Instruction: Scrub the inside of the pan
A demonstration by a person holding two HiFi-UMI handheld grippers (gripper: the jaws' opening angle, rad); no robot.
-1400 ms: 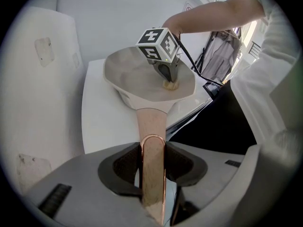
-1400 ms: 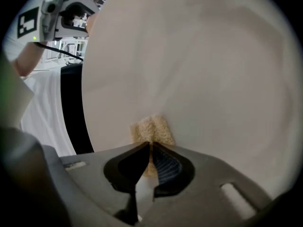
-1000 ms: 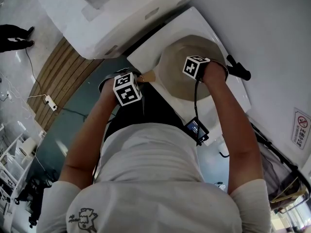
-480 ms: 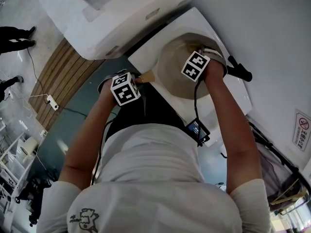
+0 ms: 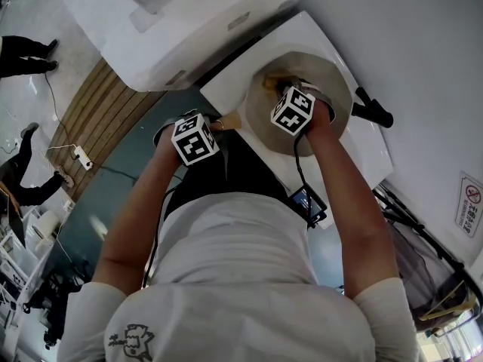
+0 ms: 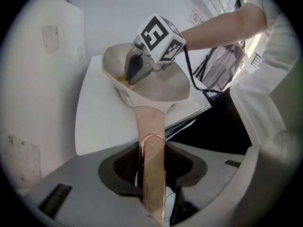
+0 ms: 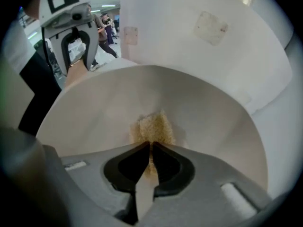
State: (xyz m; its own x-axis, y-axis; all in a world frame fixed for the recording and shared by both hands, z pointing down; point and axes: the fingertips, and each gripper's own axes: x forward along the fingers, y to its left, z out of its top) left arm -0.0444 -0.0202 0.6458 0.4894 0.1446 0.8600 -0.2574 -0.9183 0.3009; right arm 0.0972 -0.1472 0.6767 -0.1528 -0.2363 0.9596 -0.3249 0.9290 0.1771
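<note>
A beige pan (image 5: 336, 78) sits on a white table (image 5: 226, 81). Its wood-toned handle (image 6: 151, 141) with a copper rim runs back between the jaws of my left gripper (image 6: 152, 171), which is shut on it at the table's near edge. Inside the bowl, my right gripper (image 7: 150, 150) points steeply down, shut on a yellow scrub sponge (image 7: 152, 126) that presses on the pan's inner wall (image 7: 203, 112). In the head view the right gripper (image 5: 283, 85) is over the pan's left half, and the sponge (image 5: 269, 81) peeks out beyond it.
A black object (image 5: 371, 105) lies on the table to the right of the pan. A big white unit (image 5: 166, 29) stands close behind the table. A small screen device (image 5: 306, 200) hangs on a cable by the table's front edge. People (image 5: 23, 55) stand on the floor at far left.
The right gripper has swept with the sponge from the pan's right side across to its left half and tipped more steeply down. The left gripper and the handle have kept still.
</note>
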